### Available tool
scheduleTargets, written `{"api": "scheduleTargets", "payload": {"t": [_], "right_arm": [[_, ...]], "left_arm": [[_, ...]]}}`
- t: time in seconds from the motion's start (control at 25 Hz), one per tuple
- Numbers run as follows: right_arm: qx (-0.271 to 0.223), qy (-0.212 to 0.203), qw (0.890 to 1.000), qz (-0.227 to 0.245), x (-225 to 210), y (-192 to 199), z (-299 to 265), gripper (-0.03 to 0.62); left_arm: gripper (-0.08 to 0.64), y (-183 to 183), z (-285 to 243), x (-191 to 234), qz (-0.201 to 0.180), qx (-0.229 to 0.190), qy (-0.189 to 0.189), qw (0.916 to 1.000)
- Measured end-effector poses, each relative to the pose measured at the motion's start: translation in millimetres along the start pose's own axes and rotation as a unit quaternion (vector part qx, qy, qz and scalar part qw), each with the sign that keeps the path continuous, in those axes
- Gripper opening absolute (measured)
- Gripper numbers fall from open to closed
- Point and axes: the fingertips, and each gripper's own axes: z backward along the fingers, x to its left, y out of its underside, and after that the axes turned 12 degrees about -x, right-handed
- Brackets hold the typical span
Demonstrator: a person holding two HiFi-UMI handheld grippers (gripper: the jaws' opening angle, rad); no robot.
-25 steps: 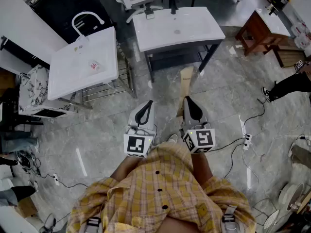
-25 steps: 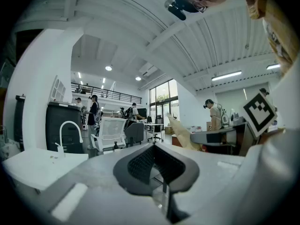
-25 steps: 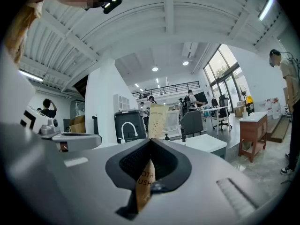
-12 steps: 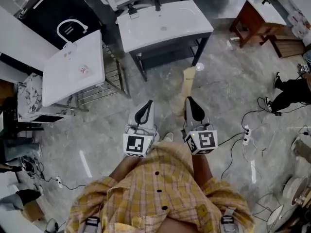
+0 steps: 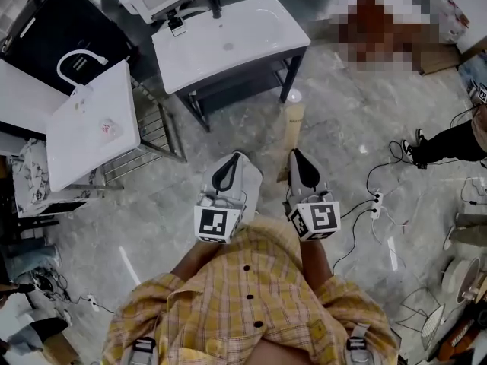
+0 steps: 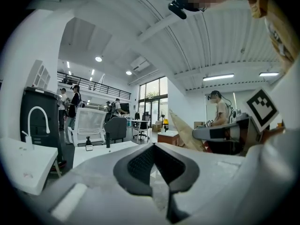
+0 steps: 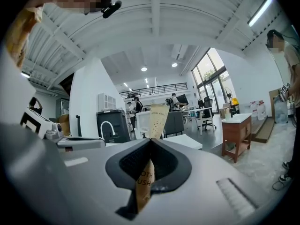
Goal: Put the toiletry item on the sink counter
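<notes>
My right gripper [image 5: 294, 153] is shut on a long tan cardboard toothbrush pack [image 5: 294, 123], which sticks out forward past the jaws. In the right gripper view the pack [image 7: 157, 117] stands up between the black pads of that gripper [image 7: 151, 140]. Beside it my left gripper [image 5: 235, 157] is shut with nothing in it, its pads [image 6: 140, 159] meeting at the tip. Both are held level at waist height over the floor. The white sink counter [image 5: 199, 52] on a black frame stands ahead and slightly to the left, with a black faucet [image 5: 215, 4] at its back.
A second white sink [image 5: 80, 139] with a white faucet [image 5: 74, 58] stands at the left on a wire rack [image 5: 152, 137]. Cables and a power strip [image 5: 373, 199] lie on the marble floor at the right. A person's legs [image 5: 445, 140] show at the right edge.
Both sinks have slid leftward in the head view as the person walks on. The two grippers keep their pose before the body, and the pack stays in the right one.
</notes>
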Motion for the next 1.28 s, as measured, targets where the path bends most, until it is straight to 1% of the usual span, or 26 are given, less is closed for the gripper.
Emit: {"api": "scheduleTargets", "payload": {"t": [0.16, 0.32, 0.52, 0.64, 0.72, 0.84, 1.04, 1.28], "right_arm": [[0.001, -0.001, 1.000, 0.016, -23.8, -4.7, -36.5, 0.005], [0.004, 0.009, 1.000, 0.022, -51.2, -10.8, -83.0, 0.005], [0.005, 0.011, 0.999, 0.036, -76.3, -22.6, -150.7, 0.005], [0.004, 0.012, 0.999, 0.042, -92.5, -28.3, -192.2, 0.005], [0.002, 0.013, 0.999, 0.045, -102.0, -29.3, -218.6, 0.005], [0.000, 0.015, 0.999, 0.050, -115.3, -27.7, -254.6, 0.005], [0.004, 0.020, 0.999, 0.050, -135.8, -20.8, -301.0, 0.005], [0.009, 0.028, 0.998, 0.048, -149.1, -10.3, -344.9, 0.005]], "left_arm": [[-0.002, 2.5, -47.7, 15.4, 0.014, -0.014, -0.004, 0.9998], [-0.002, 2.0, -100.4, 33.9, 0.021, -0.017, 0.006, 0.9996], [-0.002, -4.8, -168.6, 68.6, 0.040, -0.023, 0.008, 0.9989], [-0.002, -11.7, -212.8, 87.8, 0.033, -0.034, 0.021, 0.9987], [-0.002, -15.4, -238.8, 102.3, 0.038, -0.038, 0.021, 0.9983], [-0.002, -14.3, -274.8, 124.3, 0.027, -0.046, 0.029, 0.9982], [-0.002, -5.6, -318.7, 150.3, 0.021, -0.044, 0.035, 0.9982], [-0.002, 9.0, -350.5, 182.4, 0.027, -0.032, 0.034, 0.9986]]}}
